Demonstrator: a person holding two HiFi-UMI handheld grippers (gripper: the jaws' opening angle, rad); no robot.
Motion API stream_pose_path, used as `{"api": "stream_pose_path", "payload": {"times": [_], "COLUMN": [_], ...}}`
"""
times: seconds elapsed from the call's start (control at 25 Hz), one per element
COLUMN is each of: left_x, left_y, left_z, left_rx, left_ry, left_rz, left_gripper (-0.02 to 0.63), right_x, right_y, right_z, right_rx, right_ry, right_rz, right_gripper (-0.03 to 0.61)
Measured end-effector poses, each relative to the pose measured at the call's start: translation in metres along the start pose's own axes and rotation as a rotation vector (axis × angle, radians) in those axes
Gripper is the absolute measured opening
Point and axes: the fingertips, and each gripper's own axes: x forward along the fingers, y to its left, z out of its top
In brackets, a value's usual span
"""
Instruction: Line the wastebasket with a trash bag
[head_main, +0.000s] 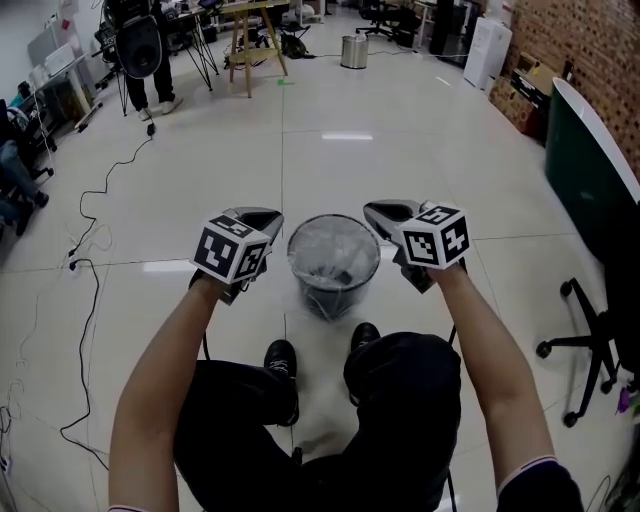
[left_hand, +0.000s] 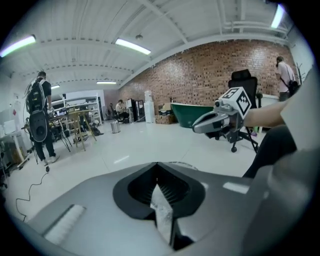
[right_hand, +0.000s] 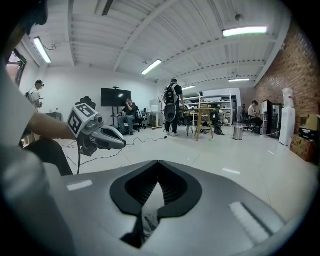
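Though shut — grippers (head_main: 270, 217) (head_main: 375, 212) beside wastebasket (head_main: 331, 297)

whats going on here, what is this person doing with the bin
A seated person holds a claw in each hand, the left claw and right claw hovering either side of a wastebasket on the floor just ahead of their feet. A clear trash bag already lines it. Both claws are shut.

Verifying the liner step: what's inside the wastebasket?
A translucent trash bag sits inside the wastebasket, reaching up to the rim. Its crumpled film covers the basket's floor, so whether anything lies under the bag cannot be seen.
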Motion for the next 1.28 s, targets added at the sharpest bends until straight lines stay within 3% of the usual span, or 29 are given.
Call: {"api": "stream_pose_path", "payload": {"times": [0.4,0.76,1.28], "left_x": [-0.007,0.002,0.002], "left_y": [-0.039,-0.056,-0.065], "left_z": [0.064,0.069,0.068], "left_rx": [-0.024,-0.031,-0.006], "left_ry": [-0.253,-0.298,-0.297], "left_rz": [-0.008,-0.025,-0.031], "left_gripper": [0.012,0.011,0.012], "right_x": [-0.014,-0.019,-0.018], "right_y": [0.04,0.042,0.05], "right_z": [0.04,0.035,0.036], "right_rx": [-0.07,-0.06,-0.086], "right_ry": [-0.144,-0.194,-0.198], "right_rz": [-0.027,-0.058,-0.057], "right_gripper": [0.002,0.001,0.0]}}
